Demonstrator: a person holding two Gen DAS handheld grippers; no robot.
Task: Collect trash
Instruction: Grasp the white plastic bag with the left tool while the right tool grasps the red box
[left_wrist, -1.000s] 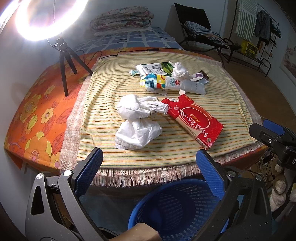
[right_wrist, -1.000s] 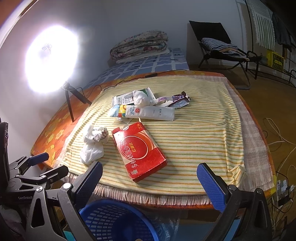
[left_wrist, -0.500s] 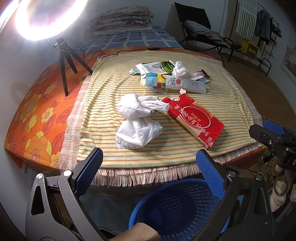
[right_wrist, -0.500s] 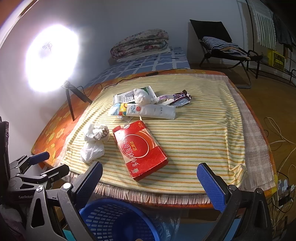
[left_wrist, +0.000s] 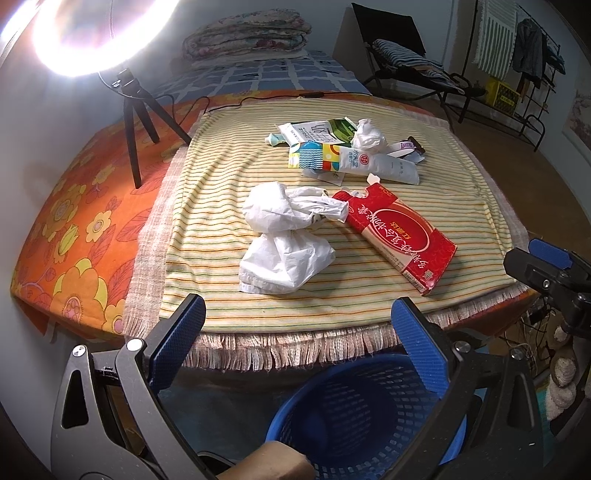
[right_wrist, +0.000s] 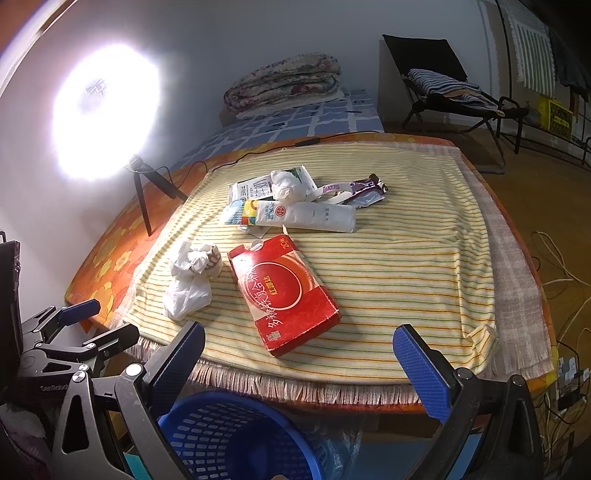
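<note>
Trash lies on a striped cloth (left_wrist: 221, 177) (right_wrist: 406, 258): a crumpled white plastic bag (left_wrist: 284, 240) (right_wrist: 190, 280), a flat red carton (left_wrist: 402, 236) (right_wrist: 284, 291), and farther back a pile of wrappers with a white tube (left_wrist: 369, 164) (right_wrist: 310, 216) and a tissue ball (left_wrist: 367, 134) (right_wrist: 286, 184). A blue mesh basket (left_wrist: 354, 413) (right_wrist: 236, 435) stands on the floor below the near edge. My left gripper (left_wrist: 299, 343) hangs open above the basket, short of the bag. My right gripper (right_wrist: 299, 363) is open too, just before the red carton.
A ring light on a tripod (left_wrist: 136, 103) (right_wrist: 144, 184) stands at the left on an orange flowered mattress (left_wrist: 74, 221). Folded quilts (left_wrist: 247, 37) lie behind, a folding chair (right_wrist: 443, 88) and a clothes rack (left_wrist: 517, 74) at the right. Cables (right_wrist: 561, 266) trail on the floor.
Both views have crept slightly closer to the cloth. Nothing on the cloth has moved and both grippers stay open.
</note>
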